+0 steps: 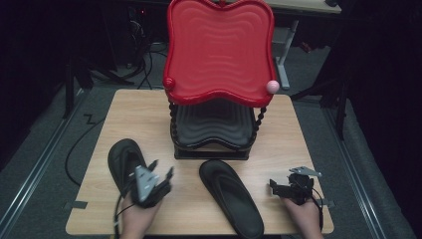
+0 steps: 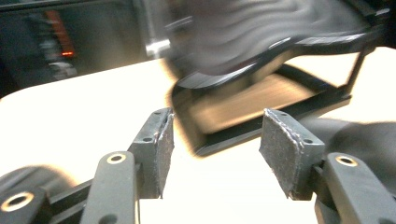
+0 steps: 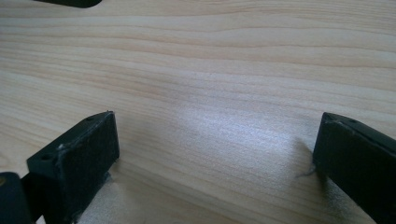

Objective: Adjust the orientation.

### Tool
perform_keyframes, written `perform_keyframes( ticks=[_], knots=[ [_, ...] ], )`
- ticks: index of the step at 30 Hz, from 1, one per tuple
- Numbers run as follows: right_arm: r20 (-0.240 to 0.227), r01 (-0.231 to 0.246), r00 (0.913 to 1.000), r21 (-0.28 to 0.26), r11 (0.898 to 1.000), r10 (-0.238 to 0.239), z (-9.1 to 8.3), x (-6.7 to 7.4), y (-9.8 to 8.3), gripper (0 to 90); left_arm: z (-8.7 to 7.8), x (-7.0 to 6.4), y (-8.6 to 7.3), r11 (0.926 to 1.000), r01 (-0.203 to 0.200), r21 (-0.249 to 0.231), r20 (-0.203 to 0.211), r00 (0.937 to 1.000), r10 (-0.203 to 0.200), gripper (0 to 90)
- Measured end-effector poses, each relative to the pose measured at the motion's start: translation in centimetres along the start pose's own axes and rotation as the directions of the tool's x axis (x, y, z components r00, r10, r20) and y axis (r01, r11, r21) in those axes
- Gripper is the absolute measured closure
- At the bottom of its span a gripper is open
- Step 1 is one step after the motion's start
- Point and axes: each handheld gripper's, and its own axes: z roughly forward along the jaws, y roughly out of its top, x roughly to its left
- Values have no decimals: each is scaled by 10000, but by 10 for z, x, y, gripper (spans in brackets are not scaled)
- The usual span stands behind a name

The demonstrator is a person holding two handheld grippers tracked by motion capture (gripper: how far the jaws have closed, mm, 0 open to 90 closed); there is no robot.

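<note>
Two black slippers lie on the wooden table (image 1: 278, 129). One slipper (image 1: 122, 157) is at the front left, the other slipper (image 1: 230, 195) lies at the front middle, angled toward the near edge. My left gripper (image 1: 163, 170) hovers over the left slipper's right side, jaws open and empty, pointing toward the rack. In the left gripper view, the left gripper (image 2: 215, 135) frames bare table, with the rack's black base (image 2: 280, 84) ahead. My right gripper (image 1: 273, 188) rests low at the front right, pointing left, open. In the right gripper view the right gripper (image 3: 215, 140) has only wood grain between its pads.
A two-tier rack stands at the table's back middle, with a red wavy tray (image 1: 219, 50) on top and a black tray (image 1: 213, 127) beneath. A pink knob (image 1: 272, 86) sits at the red tray's right corner. Floor and cables surround the table.
</note>
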Motion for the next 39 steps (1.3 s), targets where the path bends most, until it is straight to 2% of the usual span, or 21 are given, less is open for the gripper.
perform_keyframes(
  ticks=[1, 2, 3, 5, 9, 10, 12, 14, 15, 19, 21, 23, 24, 26, 29, 30, 31, 32, 34, 36, 39],
  knots=[
    [-55, 68, 10000, 22, 10000, -68, 0, 0, 0, 3, -3, 14, -9, 9986, 277, 442, 183, 9994, -286, 440],
    [-55, 53, 10000, 9, 10000, -53, 0, 0, 0, 3, -2, 18, -10, 9976, 226, 656, 73, 9997, -231, 420],
    [-54, 1, 10000, 15, 10000, -1, 0, 0, 1, 3, -2, 20, -10, 9977, 293, 616, 47, 9995, -297, 418],
    [-32, 80, 10000, 5, 10000, -80, 1, 0, 1, 3, 1, 26, -12, 9956, 775, 536, 287, 9965, -791, 425],
    [-41, 148, 9999, -1, 9999, -148, 1, -1, 1, 3, 7, 26, -13, 9953, 640, 727, 392, 9970, -670, 406],
    [-71, 100, 9999, -9, 9999, -100, 1, -1, 1, 5, 10, 25, -14, 9958, 414, 816, 371, 9983, -445, 404],
    [-83, 10, 10000, -14, 10000, -10, 0, -1, 1, 15, 10, 25, -15, 9953, 446, 860, 412, 9980, -482, 403],
    [-308, -207, 9993, -311, 9993, 197, -6, -2, 3, 18, 10, 27, -15, 9943, 559, 910, 407, 9974, -598, 399],
    [-380, -144, 9992, -585, 9982, 121, -11, -2, 5, 21, 6, 31, -15, 9946, 588, 850, 243, 9978, -610, 398],
    [-505, 128, 9985, -1194, 9928, -189, -21, 0, 8, 28, 2, 42, -14, 9929, 764, 916, 123, 9969, -779, 384],
    [-513, 363, 9977, -1307, 9908, -433, -23, 1, 9, 27, -3, 55, -15, 9899, 1036, 967, -97, 9946, -1031, 393],
    [-614, 345, 9972, -1393, 9897, -434, -25, 2, 9, 36, -9, 66, -17, 9901, 985, 995, -647, 9936, -923, 426],
    [-616, 344, 9971, -1458, 9887, -438, -26, 2, 9, 49, -9, 66, -17, 9901, 985, 995, -647, 9936, -923, 429],
    [-562, 268, 9978, -1570, 9872, -360, -28, 2, 8, 66, -13, 79, -22, 9885, 1100, 1041, -1289, 9870, -963, 437],
    [-531, 159, 9983, -1676, 9857, -251, -30, 2, 8, 96, -11, 89, -28, 9805, 1500, 1271, -1316, 9823, -1332, 450],
    [-531, 159, 9983, -1676, 9857, -251, -30, 2, 8, 96, -11, 89, -28, 9805, 1500, 1271, -1316, 9823, -1332, 450],
    [-475, 164, 9986, -1768, 9841, -252, -31, 2, 7, 118, -5, 90, -33, 9745, 1559, 1611, -1317, 9820, -1354, 450],
    [-475, 164, 9986, -1768, 9841, -252, -31, 2, 7, 118, -5, 90, -33, 9745, 1559, 1611, -1317, 9820, -1354, 450],
    [-438, 185, 9987, -1814, 9832, -269, -33, 2, 6, 149, 6, 89, -42, 9626, 1555, 2220, -1605, 9796, -1212, 455],
    [-436, 221, 9986, -1847, 9825, -307, -34, 3, 5, 172, 11, 90, -45, 9521, 1665, 2566, -1587, 9789, -1284, 457],
    [-506, 184, 9983, -1864, 9823, -283, -36, 4, 3, 233, 12, 93, -46, 9464, 1802, 2679, -1479, 9784, -1444, 480]
  ],
)
